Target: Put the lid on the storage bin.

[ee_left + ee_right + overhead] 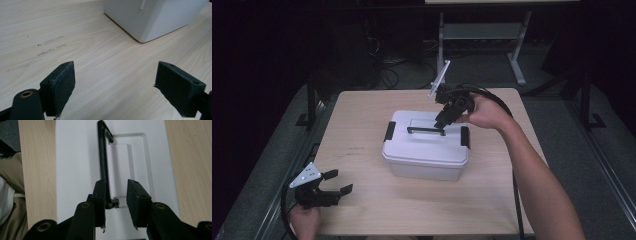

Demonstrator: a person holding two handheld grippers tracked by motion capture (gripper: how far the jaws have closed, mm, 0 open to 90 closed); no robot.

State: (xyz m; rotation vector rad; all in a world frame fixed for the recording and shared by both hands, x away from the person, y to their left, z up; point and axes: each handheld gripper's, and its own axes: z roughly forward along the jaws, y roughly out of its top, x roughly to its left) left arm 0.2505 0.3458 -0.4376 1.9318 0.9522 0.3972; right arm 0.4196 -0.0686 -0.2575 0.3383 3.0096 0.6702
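A white lidded storage box (pixel 424 155) sits mid-table with a black carry handle (pixel 426 131) on its lid and a black latch (pixel 389 131) at each end. My right gripper (pixel 441 121) points down over the handle's right end. In the right gripper view the gripper (pixel 116 182) is open, and the handle (pixel 102 157) runs between the jaws, close against the left one and apart from the right one. Near the front left corner my left gripper (pixel 339 181) is held wide open over bare wood (pixel 115 72), with the box's corner (pixel 150 17) ahead of it.
The light wooden table (pixel 357 130) ends just behind the box and close beside the left hand. Beyond it are a dark floor with cables and the metal legs of another table (pixel 517 60). The person's clothing (pixel 10 182) is beside the table's near edge.
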